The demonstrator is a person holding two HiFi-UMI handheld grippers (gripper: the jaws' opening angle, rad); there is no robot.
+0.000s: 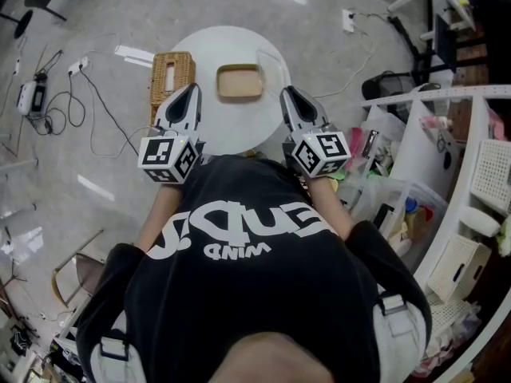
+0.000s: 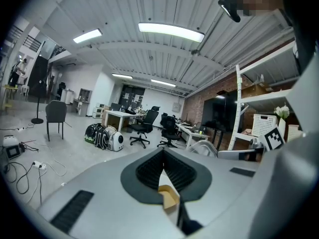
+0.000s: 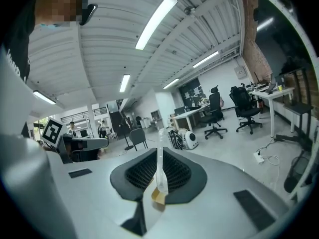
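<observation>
Where the clear lid sits at the right of the round worktop, just beside a tan tray, the right gripper is clenched on its thin edge. The left gripper, jaws pressed together on nothing, hangs beside a wicker box.

— Any writing on your feed?
— I read one word: "WIND", white, upside down on the black T-shirt, on the person's side of the round table. The bigger lettering beside it I can't make out. Markers on the left gripper and right gripper show patterns only
</observation>
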